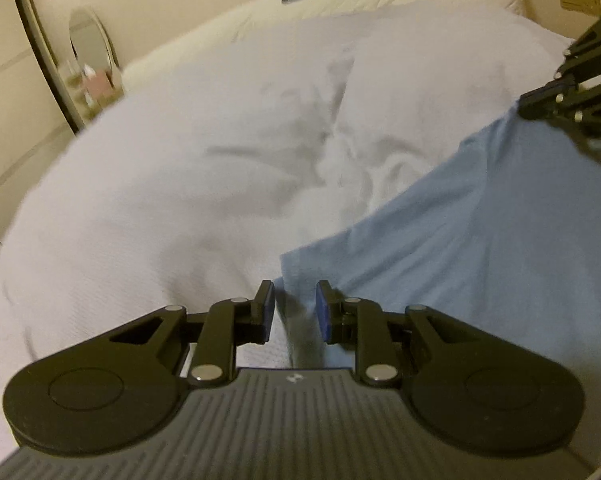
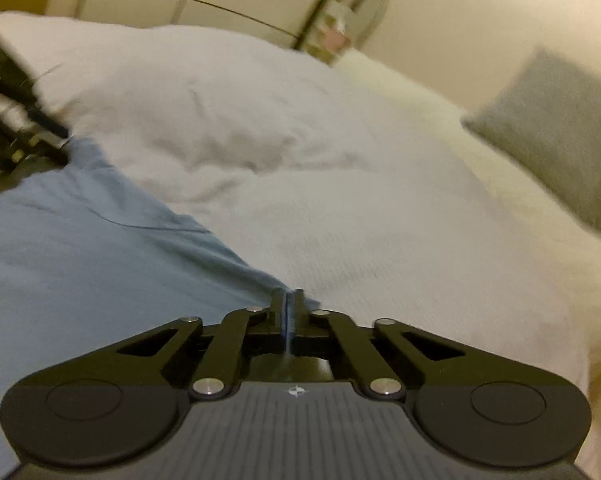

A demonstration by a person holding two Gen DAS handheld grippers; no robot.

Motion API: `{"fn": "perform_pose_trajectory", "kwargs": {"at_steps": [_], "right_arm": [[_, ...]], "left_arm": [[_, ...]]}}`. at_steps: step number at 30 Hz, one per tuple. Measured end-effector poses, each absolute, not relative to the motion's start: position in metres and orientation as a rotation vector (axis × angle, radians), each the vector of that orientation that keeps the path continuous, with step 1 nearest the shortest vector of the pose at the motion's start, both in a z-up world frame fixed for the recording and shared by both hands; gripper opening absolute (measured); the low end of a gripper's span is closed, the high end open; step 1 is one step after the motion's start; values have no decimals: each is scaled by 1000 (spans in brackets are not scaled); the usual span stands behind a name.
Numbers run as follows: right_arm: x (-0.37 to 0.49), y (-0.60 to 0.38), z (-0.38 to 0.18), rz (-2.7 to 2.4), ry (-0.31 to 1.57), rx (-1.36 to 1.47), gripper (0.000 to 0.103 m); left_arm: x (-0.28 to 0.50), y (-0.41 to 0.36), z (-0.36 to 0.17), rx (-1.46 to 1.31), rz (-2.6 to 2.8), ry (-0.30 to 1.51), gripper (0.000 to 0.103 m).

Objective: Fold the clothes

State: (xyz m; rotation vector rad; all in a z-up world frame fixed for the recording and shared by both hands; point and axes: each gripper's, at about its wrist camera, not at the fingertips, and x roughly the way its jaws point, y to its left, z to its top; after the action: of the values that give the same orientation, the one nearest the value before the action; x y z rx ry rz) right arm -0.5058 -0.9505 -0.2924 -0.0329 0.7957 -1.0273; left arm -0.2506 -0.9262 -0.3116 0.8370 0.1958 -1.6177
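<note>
I had both tongs down on the bed (image 1: 180, 184), working a light blue garment (image 1: 500, 240) spread over the white duvet. It lay toward my near side, between the two tongs, with its far edge running as a long diagonal line from one set of tongs to the other.

Right tongs (image 2: 288, 314): jaws pressed together, a thin strip of blue cloth pinched between the pads at what looked like a corner of the garment. From that view the cloth fanned out to the left and back toward me.

Left tongs (image 1: 295, 306): jaws narrowly apart, not closed. A blue corner or hem sat right in the gap between the pads, and I judged it not yet clamped. From there the garment ran off to the right.

The long axis, as I read it, was that far edge between the two corners; each set of tongs sat at one end, so neither was nearer the middle. Next move looked like closing the left, then lifting both ends together to carry the edge over. Risk: the left corner slipping out if I raised before the pads bit.

A grey cushion (image 2: 552, 128) sat well apart near the headboard. Frames were blurry.
</note>
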Motion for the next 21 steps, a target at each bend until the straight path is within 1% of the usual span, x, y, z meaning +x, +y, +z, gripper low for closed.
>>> {"fn": "perform_pose_trajectory", "kwargs": {"at_steps": [4, 9, 16, 21], "right_arm": [[-509, -956, -298, -987, 829, 17, 0], [-525, -969, -300, -983, 745, 206, 0], [-524, -967, -293, -1024, 707, 254, 0], [-518, -931, -281, -1061, 683, 164, 0]], "left_arm": [[-244, -929, -323, 827, -1637, 229, 20], [-239, -928, -327, 792, -1650, 259, 21], [-246, -930, -325, 809, -1617, 254, 21], [-251, -928, -318, 834, -1580, 250, 20]]}}
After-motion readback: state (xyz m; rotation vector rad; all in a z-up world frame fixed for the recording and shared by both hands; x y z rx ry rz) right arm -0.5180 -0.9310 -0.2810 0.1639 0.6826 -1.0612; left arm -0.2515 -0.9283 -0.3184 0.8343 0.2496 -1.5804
